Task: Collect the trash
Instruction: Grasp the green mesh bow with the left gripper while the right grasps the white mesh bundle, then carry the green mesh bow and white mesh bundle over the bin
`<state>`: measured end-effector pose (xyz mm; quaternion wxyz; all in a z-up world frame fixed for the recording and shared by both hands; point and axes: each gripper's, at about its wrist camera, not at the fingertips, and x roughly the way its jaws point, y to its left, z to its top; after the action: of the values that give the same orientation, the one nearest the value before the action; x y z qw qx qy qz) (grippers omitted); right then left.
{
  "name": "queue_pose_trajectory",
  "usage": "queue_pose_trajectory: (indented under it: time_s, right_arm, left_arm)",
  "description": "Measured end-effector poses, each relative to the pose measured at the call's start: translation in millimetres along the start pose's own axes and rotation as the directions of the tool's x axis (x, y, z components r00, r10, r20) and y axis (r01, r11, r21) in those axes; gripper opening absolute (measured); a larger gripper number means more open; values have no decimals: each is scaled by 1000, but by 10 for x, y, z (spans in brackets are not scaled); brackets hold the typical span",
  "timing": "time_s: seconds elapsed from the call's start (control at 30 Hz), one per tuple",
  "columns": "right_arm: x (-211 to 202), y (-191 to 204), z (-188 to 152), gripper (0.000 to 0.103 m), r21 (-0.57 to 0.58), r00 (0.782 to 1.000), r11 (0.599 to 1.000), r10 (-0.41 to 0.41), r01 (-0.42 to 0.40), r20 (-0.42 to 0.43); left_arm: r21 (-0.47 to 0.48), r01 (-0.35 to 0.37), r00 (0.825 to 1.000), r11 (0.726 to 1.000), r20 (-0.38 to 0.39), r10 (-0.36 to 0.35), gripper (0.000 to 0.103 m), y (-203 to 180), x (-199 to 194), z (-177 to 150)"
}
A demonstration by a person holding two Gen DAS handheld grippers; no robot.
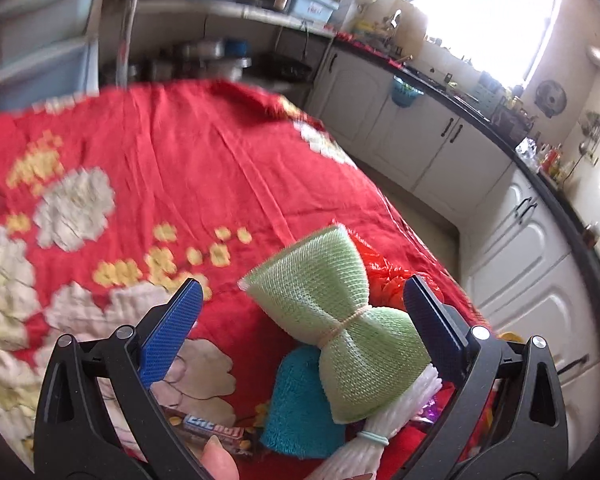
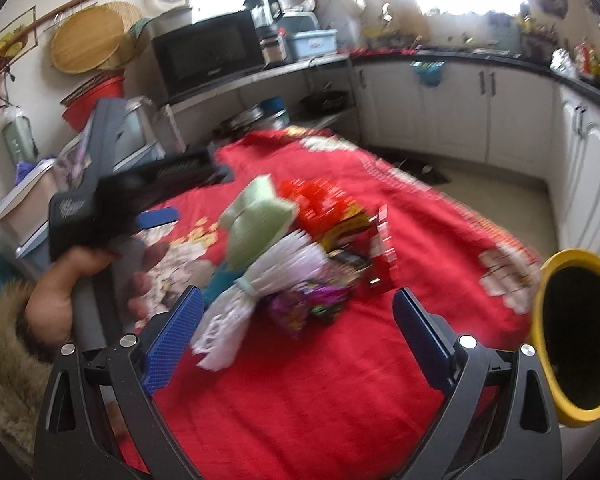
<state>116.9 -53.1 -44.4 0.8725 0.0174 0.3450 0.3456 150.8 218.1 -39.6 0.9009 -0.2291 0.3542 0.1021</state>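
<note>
A home kitchen: white cabinets under a dark counter, microwave, bright window.

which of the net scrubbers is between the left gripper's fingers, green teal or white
The green scrubber: it sits in the open left gripper, pinched at its middle like a bow. The teal one and white one lie lower, beneath it.

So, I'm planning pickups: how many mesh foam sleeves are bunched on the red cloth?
3: green one on top, teal one below it, white banded one beside them. More may hide under the wrappers.
</note>
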Motion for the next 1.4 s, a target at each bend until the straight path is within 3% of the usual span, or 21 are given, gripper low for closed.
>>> queue_pose_trajectory:
  time_s: [0.27, 0.4, 0.67, 0.8, 0.83, 0.9, 1.0, 1.4]
  right_arm:
    - [346, 212, -58, 88, -13, 995, 998, 56, -57, -88]
    - [512, 242, -76, 77, 9, 987, 996, 91, -91, -130]
    - [694, 77, -140, 56, 116, 971, 985, 149, -129, -187]
    - [769, 53, -146, 38, 147, 957, 974, 199, -170, -211]
    - [794, 61, -145, 35, 155, 952, 971, 214, -183, -219]
    - [817, 66, -152, 18, 158, 946, 967, 232, -199, -228]
    - [811, 76, -159, 10, 152, 942, 966, 242, -211, -233]
    - [490, 73, -39, 9, 92, 963, 973, 226, -214, -150]
  left_arm:
    - [-132, 87, 989, 987, -108, -101, 92, 172, 270, 93]
    - [-187, 132, 970, 974, -177, -165, 92, 122, 429, 133]
    - [-182, 139, 932, 973, -307, -191, 92, 139, 726, 190]
    - [-193, 135, 924, 972, -329, -194, 73, 179, 799, 163]
    - [-194, 136, 923, 972, -331, -195, 72, 183, 807, 155]
    - [-194, 139, 923, 971, -329, -198, 68, 191, 807, 162]
    - [-200, 141, 925, 970, -322, -201, 62, 220, 782, 162]
    - [-181, 181, 952, 967, -215, -219, 54, 287, 335, 231]
